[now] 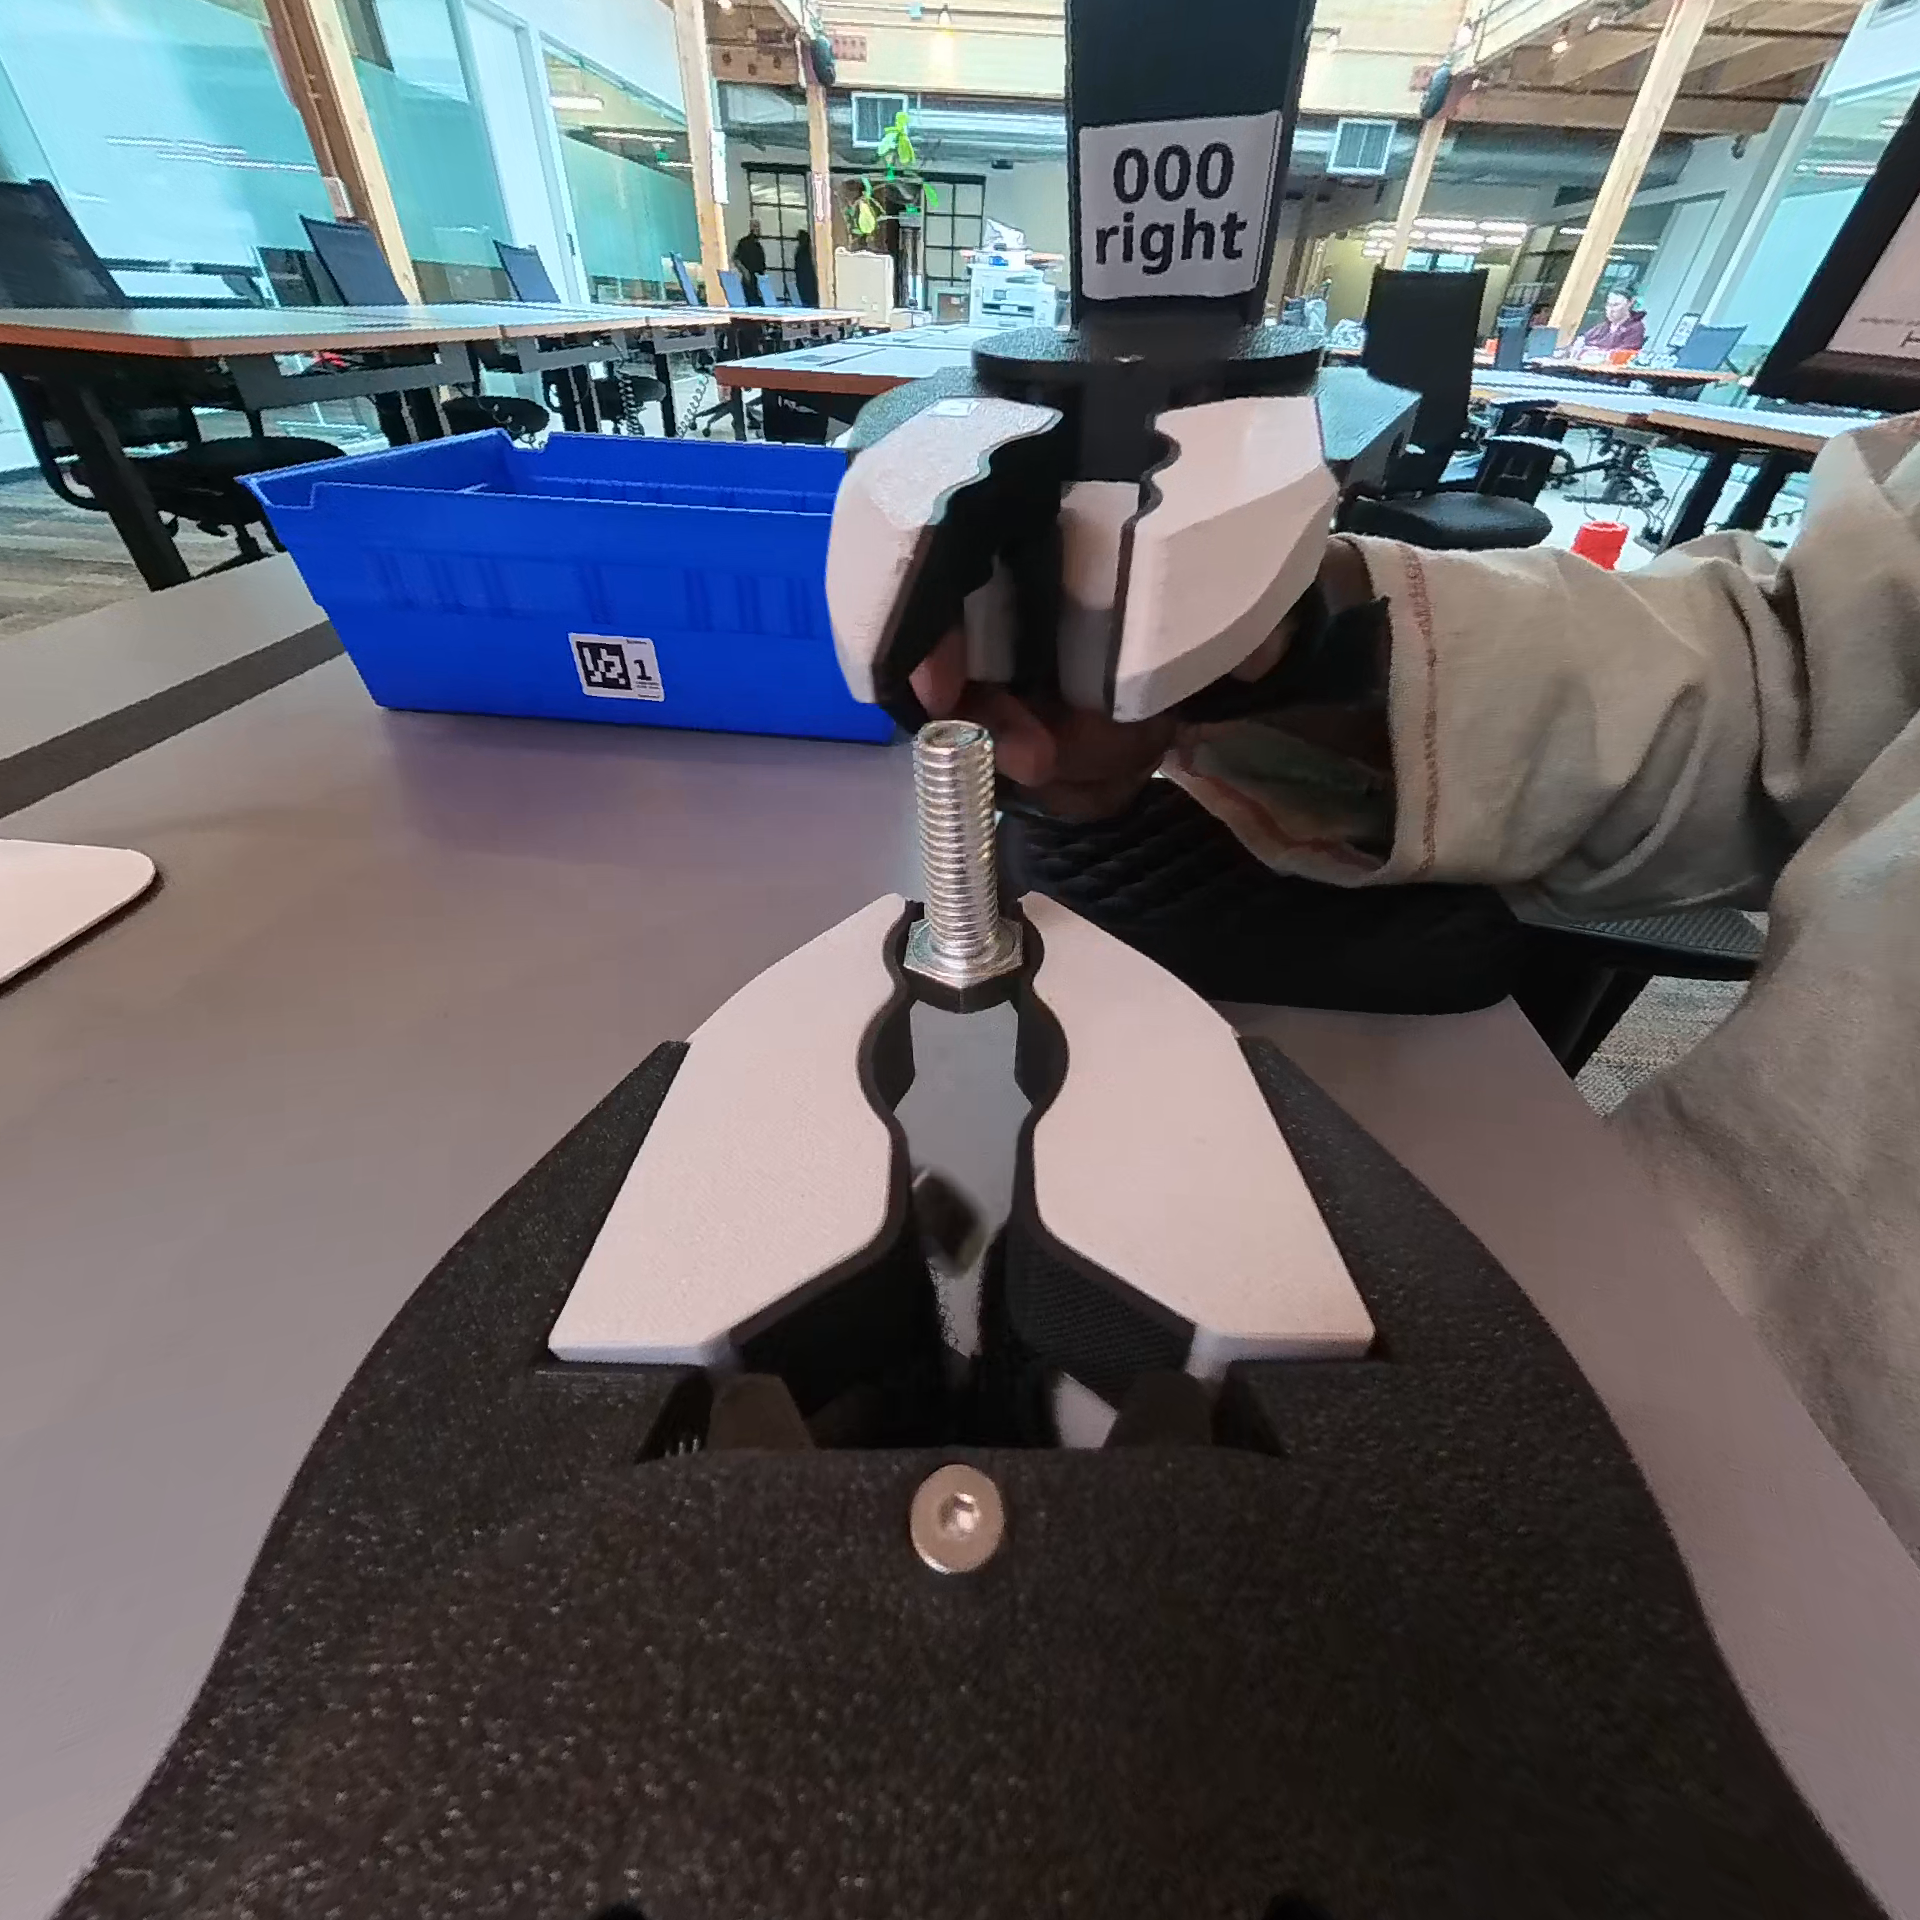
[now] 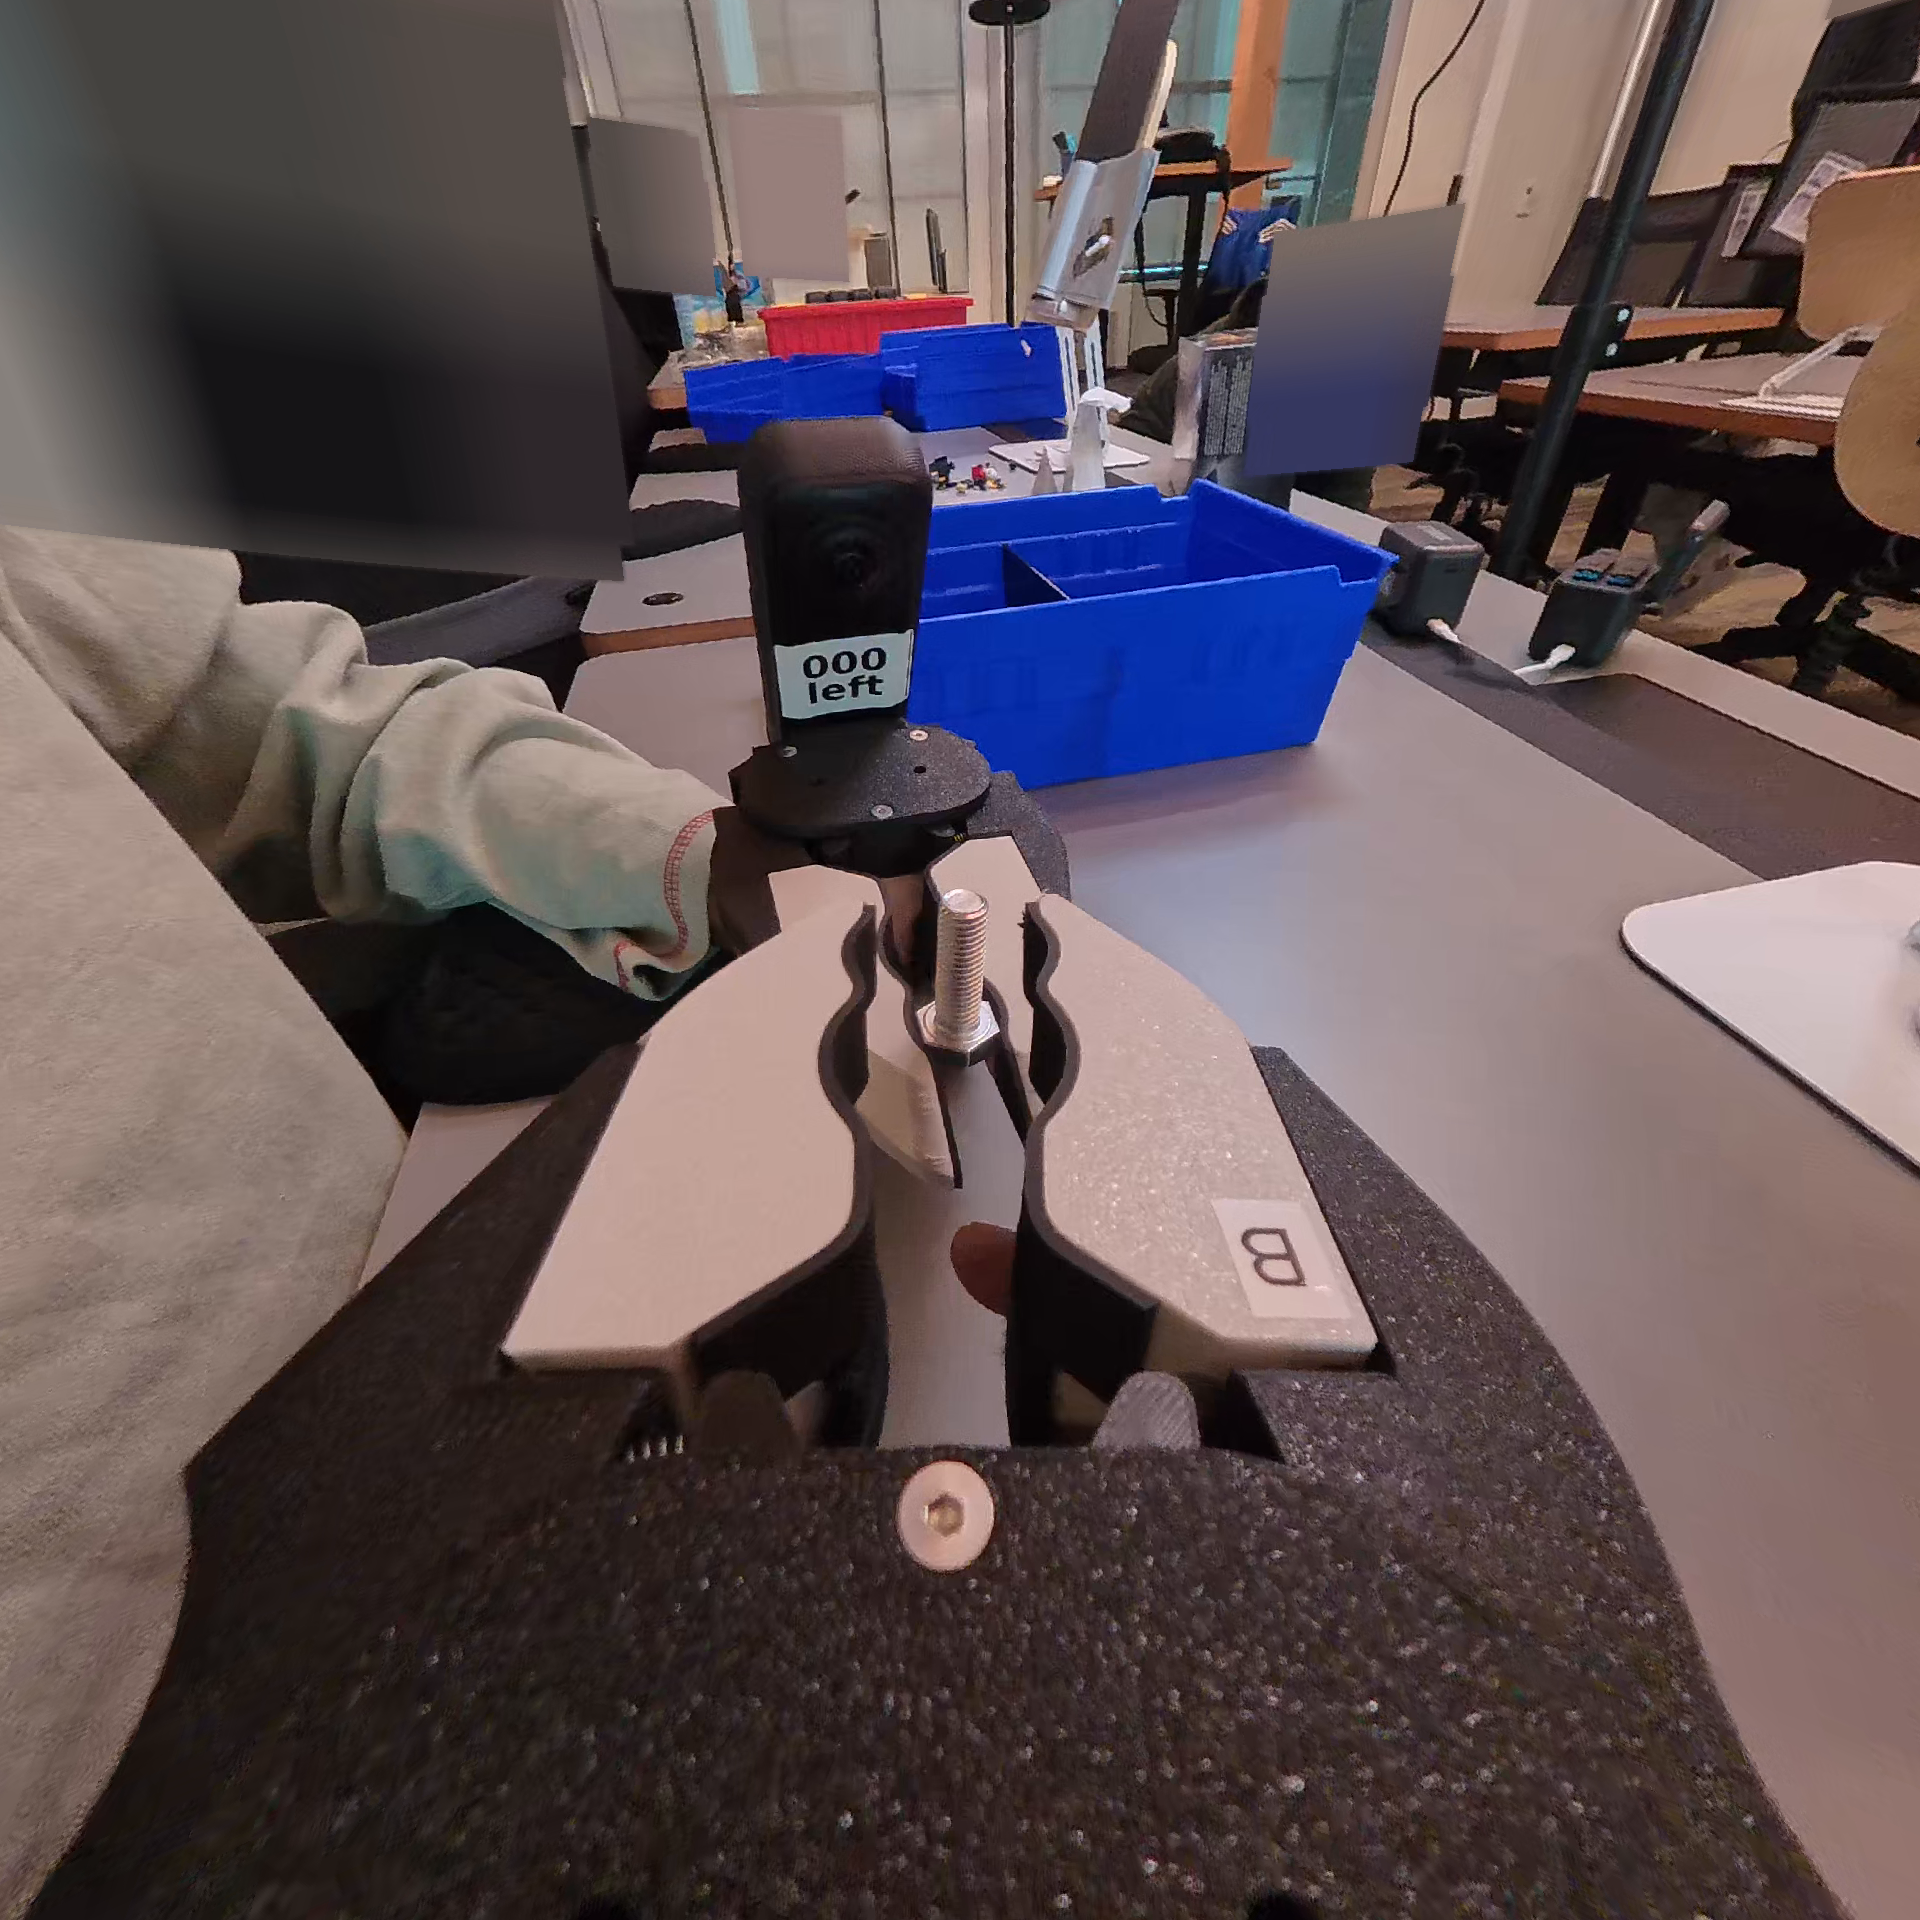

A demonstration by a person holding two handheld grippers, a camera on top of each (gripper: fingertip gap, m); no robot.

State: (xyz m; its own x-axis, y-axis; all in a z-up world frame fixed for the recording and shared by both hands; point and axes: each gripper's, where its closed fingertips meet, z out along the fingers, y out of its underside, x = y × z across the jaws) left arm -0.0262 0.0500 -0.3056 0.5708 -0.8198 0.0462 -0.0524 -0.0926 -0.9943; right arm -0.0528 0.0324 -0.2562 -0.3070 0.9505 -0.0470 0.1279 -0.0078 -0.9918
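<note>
Bolt [image 1: 958, 862]: silver, hex head, threaded shank upright; head clamped between the fingertips of the left tool [image 1: 961, 961], shank standing free above them. Judged stiff, fairly heavy for its size and smooth at the head; the hex flats offer the surest hold, the threads a rougher one.

Right tool [image 2: 948, 935]: fingers spread, the shank standing between them untouched, a gap seen on both sides; nothing is gripped. It is placed opposite the left tool, tip to tip.

Blue bin [image 1: 582, 561]: on the tabletop [image 1: 416, 914] beyond the left tool, divided inside, apparently bare; a square coded sticker is carried on its near wall.

White pad [image 1: 62, 904]: flat on the tabletop, left of the left tool.

Labels: a printed tag on each tool's camera post, a lettered sticker on one right finger; wording not transcribed
</note>
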